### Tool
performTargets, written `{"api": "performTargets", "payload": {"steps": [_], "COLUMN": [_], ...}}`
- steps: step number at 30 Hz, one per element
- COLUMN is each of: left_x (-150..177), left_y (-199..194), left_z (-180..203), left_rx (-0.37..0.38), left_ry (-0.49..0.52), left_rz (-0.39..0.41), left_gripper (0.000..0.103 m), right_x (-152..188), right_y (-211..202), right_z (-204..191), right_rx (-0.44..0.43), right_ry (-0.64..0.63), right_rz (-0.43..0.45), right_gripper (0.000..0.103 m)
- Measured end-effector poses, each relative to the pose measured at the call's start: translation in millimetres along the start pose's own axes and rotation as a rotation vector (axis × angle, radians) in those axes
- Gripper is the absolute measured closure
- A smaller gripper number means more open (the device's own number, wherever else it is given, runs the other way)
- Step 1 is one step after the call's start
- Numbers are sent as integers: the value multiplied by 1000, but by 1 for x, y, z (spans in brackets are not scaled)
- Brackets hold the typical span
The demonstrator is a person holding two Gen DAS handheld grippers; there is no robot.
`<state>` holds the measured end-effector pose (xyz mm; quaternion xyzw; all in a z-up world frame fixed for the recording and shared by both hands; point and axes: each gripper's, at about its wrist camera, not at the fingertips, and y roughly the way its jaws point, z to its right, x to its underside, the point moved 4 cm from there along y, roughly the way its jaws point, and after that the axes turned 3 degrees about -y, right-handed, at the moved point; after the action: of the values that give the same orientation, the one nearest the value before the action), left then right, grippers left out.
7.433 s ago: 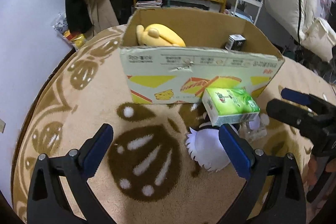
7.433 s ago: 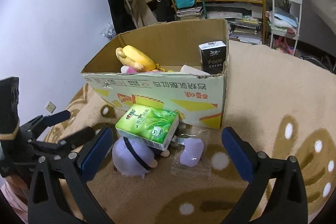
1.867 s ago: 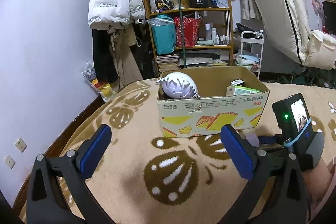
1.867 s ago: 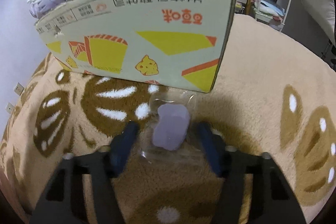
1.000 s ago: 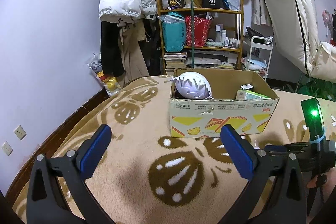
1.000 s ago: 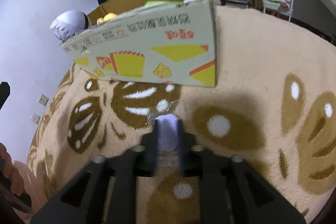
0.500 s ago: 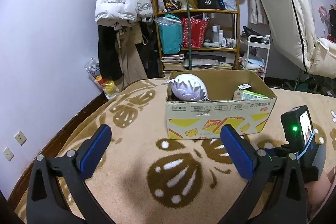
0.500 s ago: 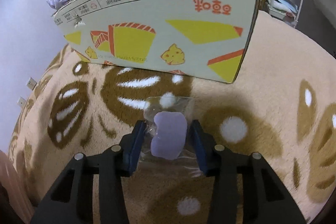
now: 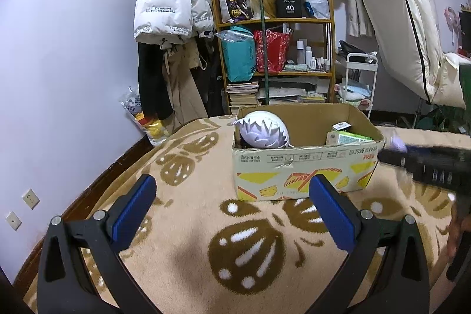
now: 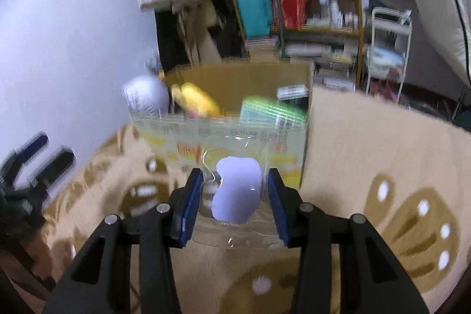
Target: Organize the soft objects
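A cardboard box (image 9: pixel 303 167) stands on the patterned rug. In it are a pale purple spiky plush (image 9: pixel 263 130), a green tissue pack (image 9: pixel 350 139) and a yellow plush (image 10: pixel 200 100). My right gripper (image 10: pixel 234 193) is shut on a clear bag holding a lilac soft toy (image 10: pixel 238 190) and holds it in the air in front of the box (image 10: pixel 223 108). The bagged toy also shows blurred in the left wrist view (image 9: pixel 396 141) by the box's right corner. My left gripper (image 9: pixel 232 208) is open and empty, low over the rug, well short of the box.
A wooden shelf (image 9: pixel 273 49) with bags, books and bottles stands behind the box. A white jacket (image 9: pixel 167 8) and dark coats hang to its left. A white cart (image 9: pixel 357 78) and a leaning mattress (image 9: pixel 406 28) are at the right. The beige and brown rug (image 9: pixel 188 225) lies all around.
My right gripper has lifted the bagged lilac toy off the rug and swung up towards the box's top. The view is motion-blurred. My left gripper has barely moved.
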<state>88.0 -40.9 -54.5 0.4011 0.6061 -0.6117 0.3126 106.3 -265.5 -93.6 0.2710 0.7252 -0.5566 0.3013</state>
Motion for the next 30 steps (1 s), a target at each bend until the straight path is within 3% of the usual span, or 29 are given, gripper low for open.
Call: {"api": "performTargets", "payload": {"steps": [8, 11, 19, 21, 23, 27, 30], "left_x": [1, 3, 5, 5, 6, 9, 9], "left_y": [2, 5, 5, 2, 2, 2, -1], "left_z": [-2, -1, -1, -1, 0, 2, 2], "left_rx": [-3, -32, -10, -5, -7, -17, -16], "left_ry": [-7, 14, 5, 1, -2, 12, 11], "left_rz": [-6, -8, -19, -14, -12, -12, -4], "left_gripper": [1, 1, 1, 1, 1, 1, 1], "right_x": [-52, -67, -85, -85, -86, -84, -79], "right_y": [10, 26, 51, 51, 52, 40, 22], "right_z": [3, 4, -5, -4, -5, -7, -7], "right_rx": [-17, -28, 15, 4, -15, -11, -2], "right_ry": [-5, 2, -78, -73, -83, -66, -58], "right_rz": [96, 88, 79, 79, 70, 98, 136], "right_gripper": [54, 53, 51, 44, 22, 15, 1]}}
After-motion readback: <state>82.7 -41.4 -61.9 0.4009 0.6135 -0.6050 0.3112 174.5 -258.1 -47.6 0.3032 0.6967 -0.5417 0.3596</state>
